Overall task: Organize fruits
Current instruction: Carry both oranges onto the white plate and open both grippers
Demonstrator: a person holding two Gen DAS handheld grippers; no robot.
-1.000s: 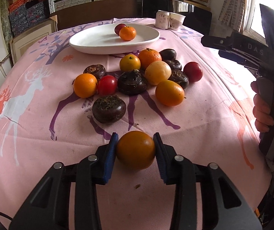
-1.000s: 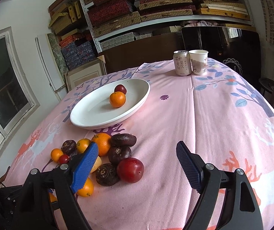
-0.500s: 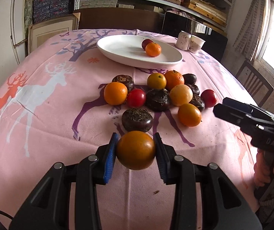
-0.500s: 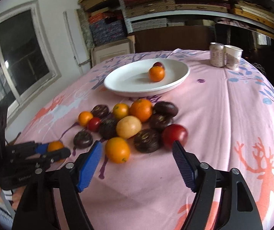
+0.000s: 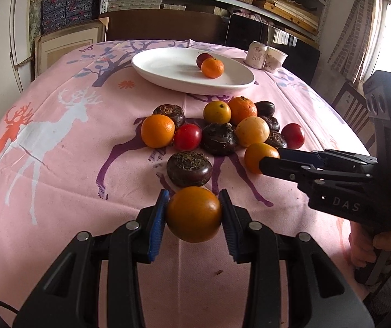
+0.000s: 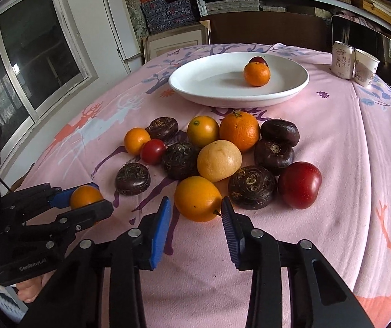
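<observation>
Left gripper (image 5: 193, 220) clamps orange (image 5: 193, 214), near edge of pile. Right gripper (image 6: 195, 218) jaws just closing around nearest orange (image 6: 197, 198), pads seemingly touching. Next, likely: lift, carry both to far white plate (image 6: 195, 82).

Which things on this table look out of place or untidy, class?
Nothing looks spilled or damaged. The odd part is placement: only a tangerine and a red fruit sit on the white plate, while the rest lies in a loose heap on the tablecloth.
</observation>
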